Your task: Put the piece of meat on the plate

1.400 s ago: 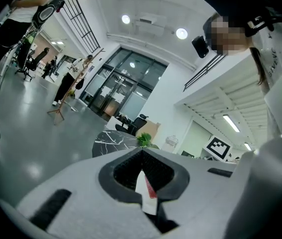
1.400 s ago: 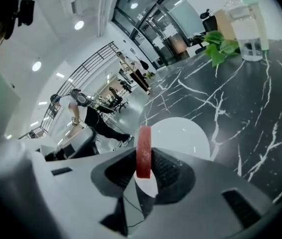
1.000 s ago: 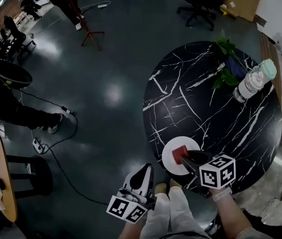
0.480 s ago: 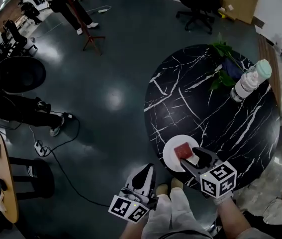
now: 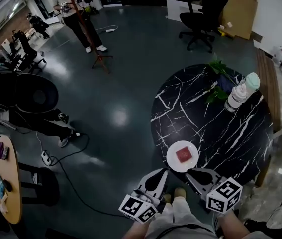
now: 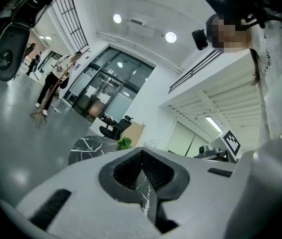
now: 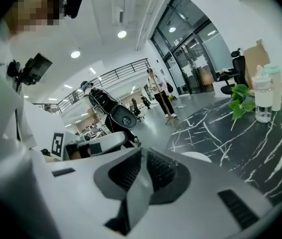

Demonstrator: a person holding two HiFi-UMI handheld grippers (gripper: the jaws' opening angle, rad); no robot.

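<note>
A red square piece of meat (image 5: 183,155) lies in the middle of the round white plate (image 5: 171,161) at the near edge of the black marble table (image 5: 220,128). My right gripper (image 5: 190,172) hovers just in front of the plate, off the table's edge, its jaws closing with nothing between them. My left gripper (image 5: 160,173) is beside it on the left, shut and empty. In the right gripper view the jaws (image 7: 141,151) meet at the tips, and the plate's rim (image 7: 196,156) shows beyond them. The left gripper (image 6: 141,151) points level toward the table.
A clear bottle with a pale green cap (image 5: 239,92) and a leafy plant (image 5: 219,76) stand at the table's far side. Office chairs (image 5: 200,14), a coat stand (image 5: 88,31) and people are on the floor beyond. A wooden side table (image 5: 4,183) is at the left.
The right gripper let go of the meat on the plate, drew back toward me and rose with its jaws coming together. The left gripper rose as well.
</note>
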